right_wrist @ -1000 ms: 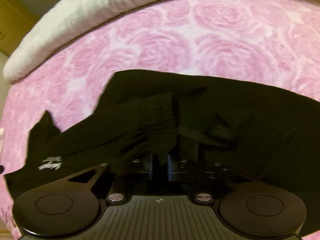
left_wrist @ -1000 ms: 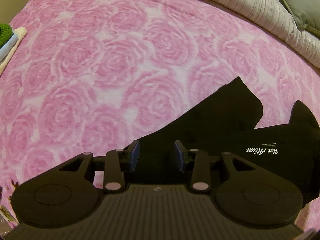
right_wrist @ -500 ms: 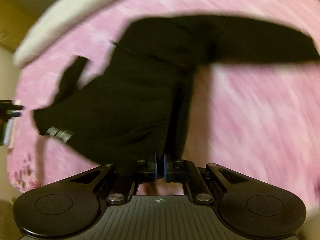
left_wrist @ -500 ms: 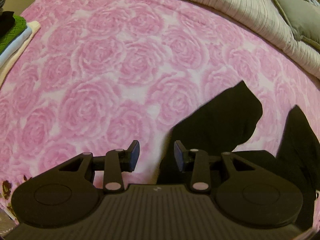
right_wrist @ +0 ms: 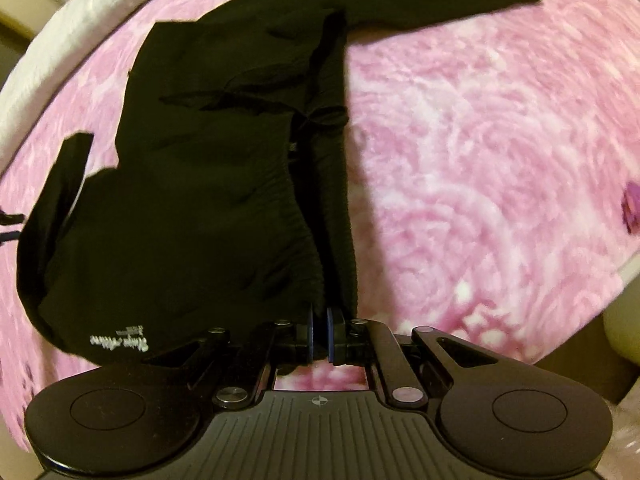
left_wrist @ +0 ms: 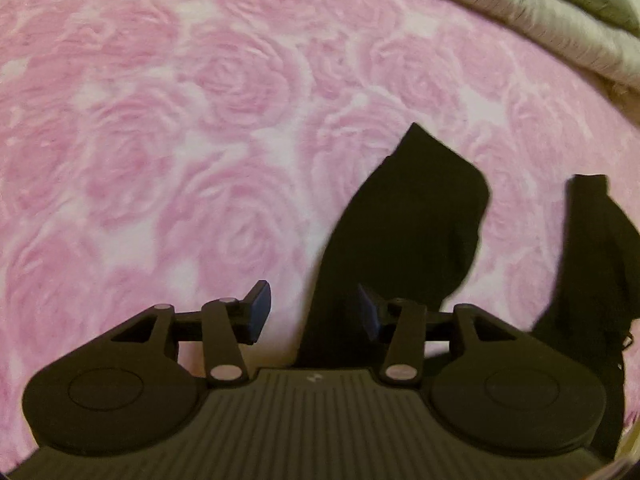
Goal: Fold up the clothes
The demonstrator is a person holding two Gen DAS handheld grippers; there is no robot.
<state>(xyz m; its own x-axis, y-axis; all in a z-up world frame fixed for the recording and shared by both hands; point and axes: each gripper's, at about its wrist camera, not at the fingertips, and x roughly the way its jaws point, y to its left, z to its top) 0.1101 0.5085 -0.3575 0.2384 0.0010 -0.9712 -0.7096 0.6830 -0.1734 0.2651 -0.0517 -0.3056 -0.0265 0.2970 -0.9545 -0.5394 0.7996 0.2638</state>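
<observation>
A black garment (right_wrist: 208, 184) with a small white logo (right_wrist: 120, 343) lies spread on the pink rose-patterned bedspread (right_wrist: 460, 160). My right gripper (right_wrist: 320, 334) is shut on the garment's ribbed edge and holds it up at the near side. In the left wrist view a part of the black garment (left_wrist: 404, 220) lies on the bedspread (left_wrist: 180, 140), reaching between the fingers, and another dark part (left_wrist: 592, 260) hangs at the right. My left gripper (left_wrist: 312, 312) is open and holds nothing.
A grey-white ribbed quilt (left_wrist: 540, 12) lies along the far edge of the bed, and shows at the upper left in the right wrist view (right_wrist: 52, 40). The bed's edge (right_wrist: 624, 272) drops off at the right.
The right gripper has pulled the garment toward the near side and swung it round, so it now stretches away lengthwise. The left gripper stays open and has shifted; the folded pile at left is out of view.
</observation>
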